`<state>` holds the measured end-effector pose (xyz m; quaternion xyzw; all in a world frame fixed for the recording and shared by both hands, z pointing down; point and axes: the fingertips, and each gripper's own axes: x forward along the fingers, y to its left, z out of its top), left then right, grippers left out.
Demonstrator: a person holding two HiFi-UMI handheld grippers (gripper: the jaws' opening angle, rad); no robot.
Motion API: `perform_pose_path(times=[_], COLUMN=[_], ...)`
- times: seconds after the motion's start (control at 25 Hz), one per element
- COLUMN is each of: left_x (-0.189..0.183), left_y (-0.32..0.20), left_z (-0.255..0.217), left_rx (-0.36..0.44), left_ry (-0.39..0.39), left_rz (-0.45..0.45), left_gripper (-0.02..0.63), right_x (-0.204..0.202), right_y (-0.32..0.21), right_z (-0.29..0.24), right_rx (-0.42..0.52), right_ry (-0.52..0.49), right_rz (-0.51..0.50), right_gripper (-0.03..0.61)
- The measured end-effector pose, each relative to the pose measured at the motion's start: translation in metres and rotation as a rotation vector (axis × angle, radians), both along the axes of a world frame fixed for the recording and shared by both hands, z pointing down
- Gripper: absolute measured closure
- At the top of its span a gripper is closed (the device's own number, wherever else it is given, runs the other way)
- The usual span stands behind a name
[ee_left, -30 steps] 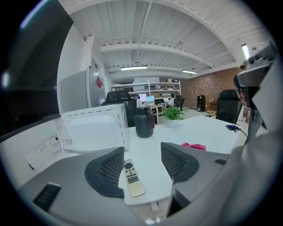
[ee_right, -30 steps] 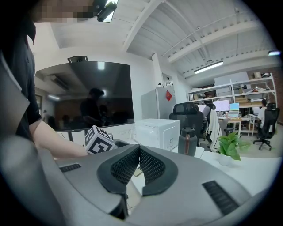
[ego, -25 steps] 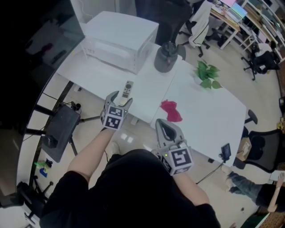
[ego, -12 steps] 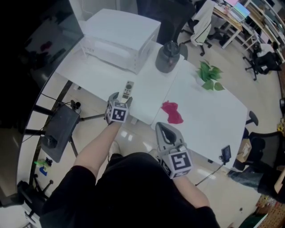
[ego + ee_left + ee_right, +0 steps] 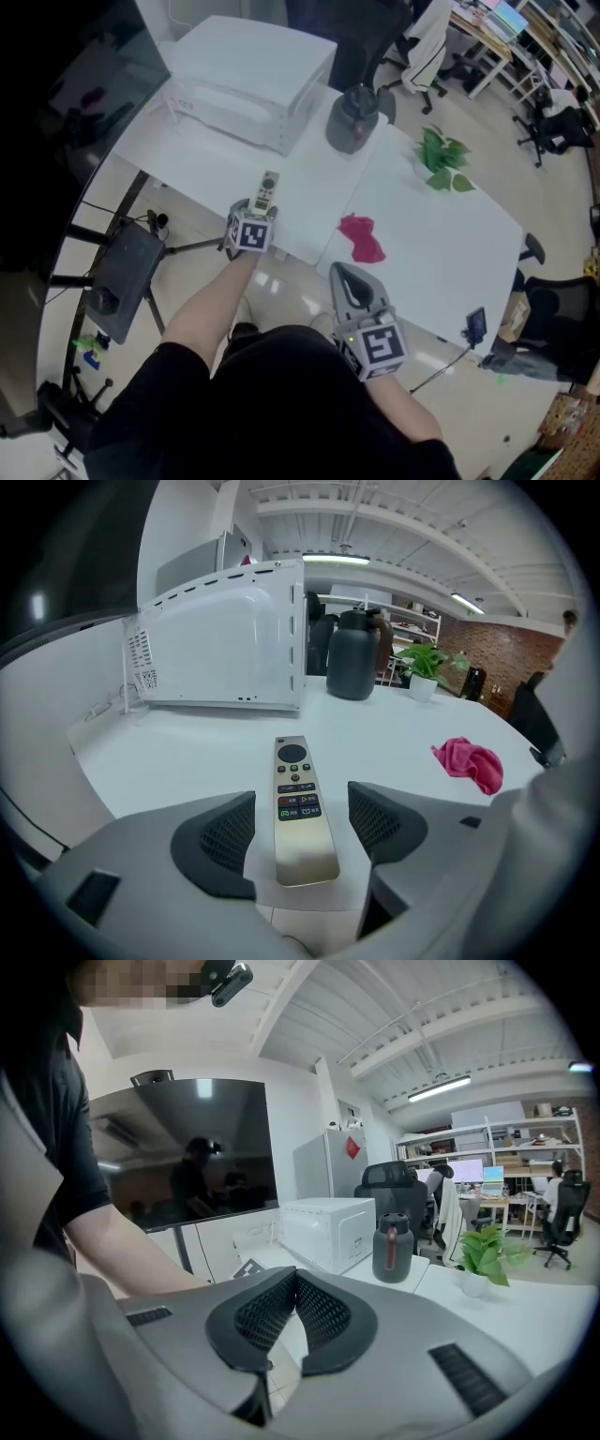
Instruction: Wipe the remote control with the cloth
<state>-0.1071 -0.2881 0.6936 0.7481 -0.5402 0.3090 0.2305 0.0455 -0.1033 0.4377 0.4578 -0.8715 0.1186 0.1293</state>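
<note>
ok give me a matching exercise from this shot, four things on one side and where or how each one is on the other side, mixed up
Things
1. remote control
2. cloth
3. right gripper
4. dark jug

Places or states
a. crumpled on the table, apart from both grippers
b. jaws together, nothing between them
c. upright beside the white box
d. lying flat between the open jaws of the left gripper, not pinched

Pairs: 1-d, 2-a, 3-b, 4-c
</note>
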Motion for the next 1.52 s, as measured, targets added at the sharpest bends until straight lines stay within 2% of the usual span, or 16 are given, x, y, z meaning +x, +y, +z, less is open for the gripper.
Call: perform_pose_path(times=[0.2, 0.4, 0.56, 0.72, 0.96, 1.12, 1.32, 1.52], left_x=[0.001, -0.001, -0.004, -0.007, -0.006, 0.001, 0.017, 0.037], left_y=[-0.001, 0.005, 0.005, 0.003, 0.002, 0.004, 0.016, 0.045], left_z=[0.01, 0.023, 0.025, 0.025, 0.011, -0.009, -0.06, -0.118], left_rx=[-0.063, -0.123, -0.13, -0.14, -0.05, 0.021, 0.154, 0.249], left_ry=[0.013, 0.014, -0.026, -0.061, -0.063, -0.061, -0.034, 0.035], left_rz=[-0.017, -0.04, -0.047, -0.033, 0.004, 0.059, 0.139, 0.233], left_gripper=[0.313, 0.373, 0.402, 0.403, 0.405, 0.405, 0.405, 0.405], right_x=[0.003, 0.008, 0.01, 0.009, 0.009, 0.009, 0.009, 0.009], right_y=[0.001, -0.001, -0.001, -0.001, 0.0, -0.001, 0.0, 0.001], right_z=[0.002, 0.004, 0.005, 0.005, 0.004, 0.002, 0.0, -0.005], right_rx=[-0.051, -0.02, -0.028, -0.036, -0.024, -0.019, -0.005, 0.007], right_ry=[0.005, -0.008, -0.013, -0.018, -0.024, -0.024, -0.03, -0.035], right_rz=[0.014, 0.02, 0.031, 0.03, 0.034, 0.032, 0.033, 0.037], right_gripper=[0.578, 0.578, 0.578, 0.578, 0.578, 0.578, 0.578, 0.578])
